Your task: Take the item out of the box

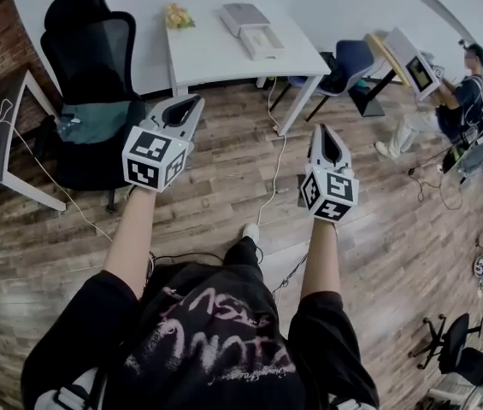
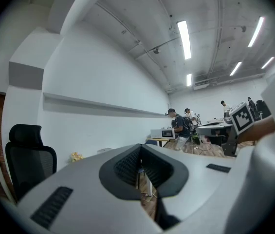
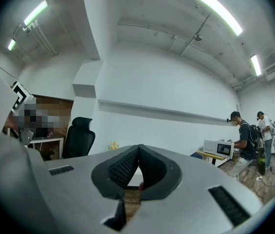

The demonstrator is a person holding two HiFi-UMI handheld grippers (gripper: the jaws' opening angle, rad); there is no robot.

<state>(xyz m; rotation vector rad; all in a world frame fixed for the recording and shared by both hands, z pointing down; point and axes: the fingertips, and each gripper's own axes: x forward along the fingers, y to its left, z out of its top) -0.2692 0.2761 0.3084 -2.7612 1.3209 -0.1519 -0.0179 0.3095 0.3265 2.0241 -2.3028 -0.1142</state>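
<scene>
- The grey two-jaw left gripper (image 1: 191,102) is held level over the brown plank floor (image 1: 378,229), jaws pressed together with nothing between them.
- The matching grey right gripper (image 1: 322,131) is likewise closed and empty.
- The flat pale-grey box (image 1: 254,29) lies on the white rectangular table (image 1: 207,58) (well apart from both grippers).

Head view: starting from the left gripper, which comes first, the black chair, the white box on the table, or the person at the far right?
1. The black chair, just to the left of the left gripper.
2. The white box, ahead on the white table.
3. The person, far right, across the room.
</scene>
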